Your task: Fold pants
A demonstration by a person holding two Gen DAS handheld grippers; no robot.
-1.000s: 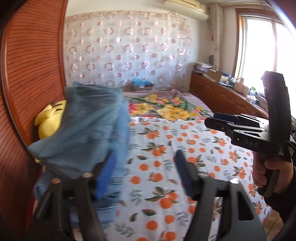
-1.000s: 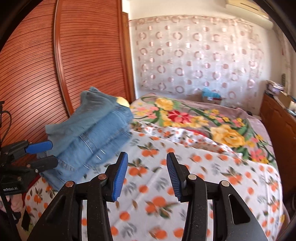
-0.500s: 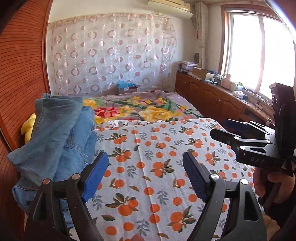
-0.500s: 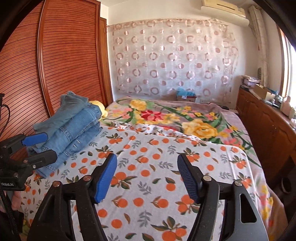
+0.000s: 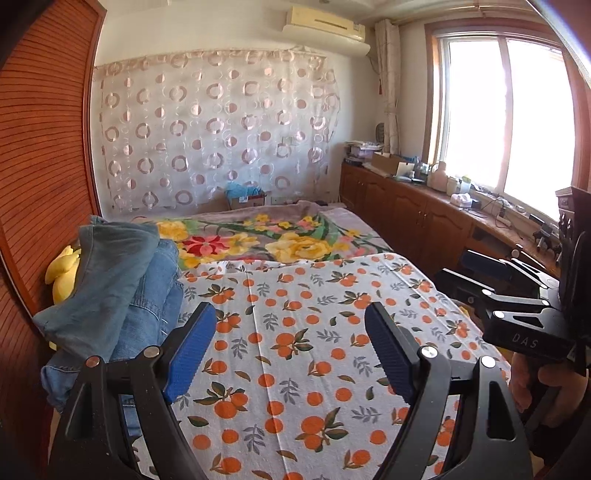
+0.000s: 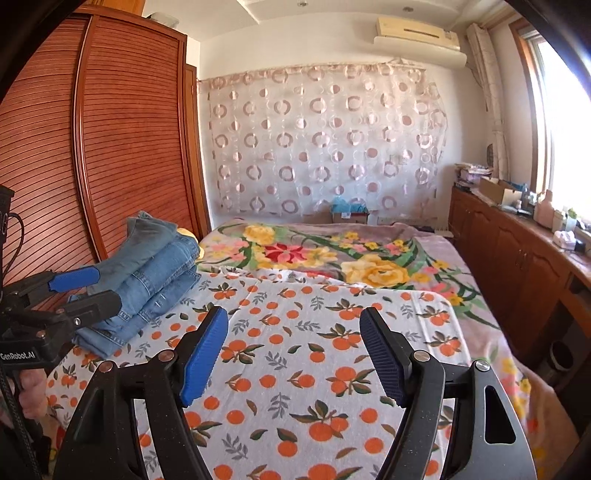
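**Bedroom work surface with folded jeans, both wrist views**

An orange-print sheet (image 6: 295, 354) covers the near half of the bed; a floral blanket (image 6: 332, 254) lies beyond it. The folded jeans (image 6: 147, 280) rest stacked at the sheet's left edge, against the slatted wooden wardrobe (image 6: 122, 147). A circle-patterned curtain (image 6: 321, 147) fills the upper centre, an air conditioner (image 6: 417, 35) above it. Wooden cabinets (image 5: 413, 218) run under the window (image 5: 506, 114) at right. The left gripper (image 5: 290, 350) and right gripper (image 6: 293, 354) stand with jaws spread, empty; the right's have just been opening.
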